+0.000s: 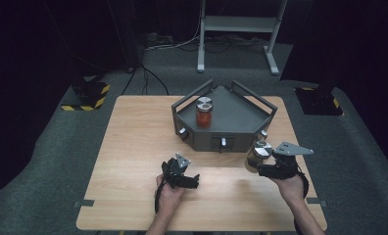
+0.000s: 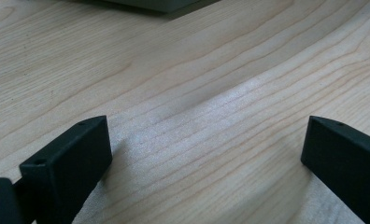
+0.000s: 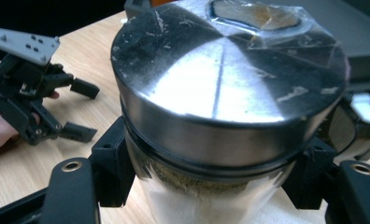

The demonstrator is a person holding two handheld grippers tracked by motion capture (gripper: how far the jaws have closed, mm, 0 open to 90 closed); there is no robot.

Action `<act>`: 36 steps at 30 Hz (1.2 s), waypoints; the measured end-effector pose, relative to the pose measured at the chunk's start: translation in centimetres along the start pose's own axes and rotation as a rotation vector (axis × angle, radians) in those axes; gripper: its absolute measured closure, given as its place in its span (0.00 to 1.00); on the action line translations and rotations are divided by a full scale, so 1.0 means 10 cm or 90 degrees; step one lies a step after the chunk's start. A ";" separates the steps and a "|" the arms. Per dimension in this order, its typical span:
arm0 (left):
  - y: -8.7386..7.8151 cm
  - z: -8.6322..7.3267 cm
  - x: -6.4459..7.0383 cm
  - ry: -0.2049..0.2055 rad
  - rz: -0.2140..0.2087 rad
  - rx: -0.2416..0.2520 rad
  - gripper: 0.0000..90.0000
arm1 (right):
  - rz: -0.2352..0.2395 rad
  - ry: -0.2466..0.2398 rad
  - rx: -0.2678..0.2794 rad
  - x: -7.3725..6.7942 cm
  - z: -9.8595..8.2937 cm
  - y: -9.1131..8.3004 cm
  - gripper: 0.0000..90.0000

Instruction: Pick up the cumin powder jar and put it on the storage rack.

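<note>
A glass jar [image 1: 259, 154] with a silver lid and tan contents is just in front of the grey tray's [image 1: 241, 128] right front corner. My right gripper [image 1: 261, 168] is shut on it. In the right gripper view the jaws press the glass body of the jar [image 3: 225, 93] from both sides below the lid, where my right gripper [image 3: 211, 175] holds it. A second jar [image 1: 204, 111] with red contents stands upright in the tray's left part. My left gripper [image 1: 192, 181] hovers low over bare wood at the table's middle front, open with nothing between its jaws [image 2: 206, 144].
The wooden table [image 1: 138, 147] has bare room to the left and front. The grey tray has raised rails and small knobs on its front wall. My left gripper [image 3: 82, 111] lies to the left in the right gripper view. Beyond the table stands a white frame [image 1: 238, 24].
</note>
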State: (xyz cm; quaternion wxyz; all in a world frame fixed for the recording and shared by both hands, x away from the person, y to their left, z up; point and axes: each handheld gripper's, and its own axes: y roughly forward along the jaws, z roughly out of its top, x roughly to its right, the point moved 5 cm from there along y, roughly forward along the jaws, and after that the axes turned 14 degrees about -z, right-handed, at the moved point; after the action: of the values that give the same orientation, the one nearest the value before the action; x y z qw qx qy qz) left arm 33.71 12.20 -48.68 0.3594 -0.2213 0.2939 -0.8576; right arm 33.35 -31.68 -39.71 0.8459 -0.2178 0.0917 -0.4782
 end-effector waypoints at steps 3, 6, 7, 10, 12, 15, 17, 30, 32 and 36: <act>0.00 0.00 0.00 0.000 0.000 0.000 0.02 | -0.003 0.001 0.005 0.03 0.07 0.01 0.35; 0.00 0.00 0.00 0.000 0.000 0.000 0.02 | -0.005 0.006 0.006 0.06 0.15 0.02 0.35; 0.00 0.00 0.00 0.000 0.000 0.000 0.02 | -0.006 0.008 0.007 0.07 0.17 0.02 0.35; 0.00 0.00 0.00 0.000 0.000 0.000 0.02 | -0.006 0.011 0.010 0.09 0.23 0.03 0.35; 0.00 0.00 0.00 0.000 0.000 0.000 0.02 | -0.007 0.011 0.013 0.10 0.29 0.05 0.35; 0.00 0.00 0.00 0.000 0.000 0.000 0.02 | -0.007 0.009 0.017 0.11 0.37 0.07 0.35; 0.00 0.00 0.00 0.000 0.000 0.000 0.02 | -0.007 0.009 0.018 0.12 0.41 0.07 0.35; 0.00 0.00 0.00 0.000 0.000 0.000 0.02 | -0.010 0.003 0.023 0.15 0.63 0.16 0.35; 0.00 0.00 0.00 -0.001 0.001 0.001 0.02 | -0.010 0.003 0.023 0.15 0.66 0.18 0.35; 0.00 0.00 0.00 -0.001 0.001 0.001 0.02 | -0.016 -0.005 0.019 0.14 0.71 0.21 0.35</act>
State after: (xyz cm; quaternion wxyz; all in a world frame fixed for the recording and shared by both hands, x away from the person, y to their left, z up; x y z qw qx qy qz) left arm 33.69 12.20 -48.68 0.3604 -0.2214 0.2934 -0.8573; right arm 38.25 -29.90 -34.32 0.8436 -0.2080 0.0784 -0.4889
